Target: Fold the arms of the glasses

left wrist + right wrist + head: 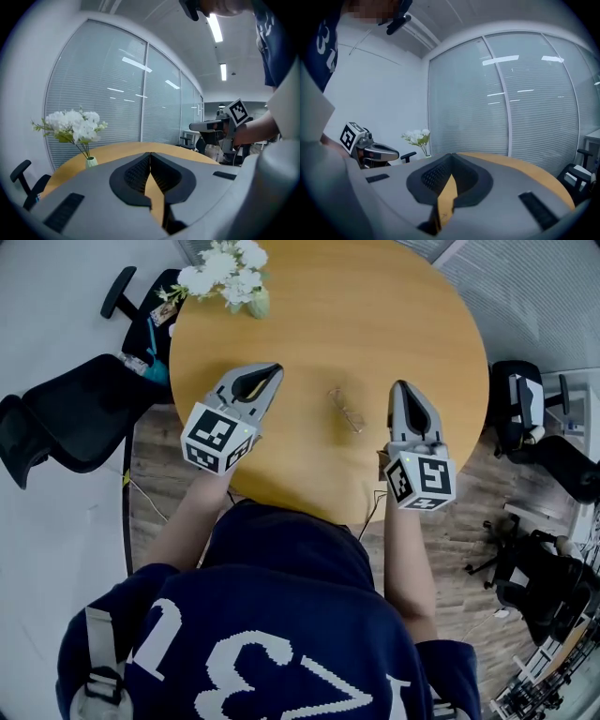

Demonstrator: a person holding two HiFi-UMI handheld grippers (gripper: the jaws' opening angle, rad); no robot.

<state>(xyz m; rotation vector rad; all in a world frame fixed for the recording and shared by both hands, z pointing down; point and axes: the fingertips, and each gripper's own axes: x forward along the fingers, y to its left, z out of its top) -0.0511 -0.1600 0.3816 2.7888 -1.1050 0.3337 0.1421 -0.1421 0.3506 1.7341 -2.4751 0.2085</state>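
A pair of thin-framed glasses (347, 410) lies on the round wooden table (328, 324), between my two grippers. My left gripper (274, 371) hovers above the table to the left of the glasses, jaws shut with nothing in them. My right gripper (400, 388) hovers to the right of the glasses, jaws also shut and empty. Both grippers point almost level, away from me. In the left gripper view the shut tips (150, 153) meet over the far table edge. The right gripper view shows its tips (451, 154) meeting likewise. The glasses appear in neither gripper view.
A small vase of white flowers (228, 276) stands at the table's far left edge. Black office chairs (70, 409) stand left of the table and others (539, 442) to the right. Glass walls with blinds (511, 98) surround the room.
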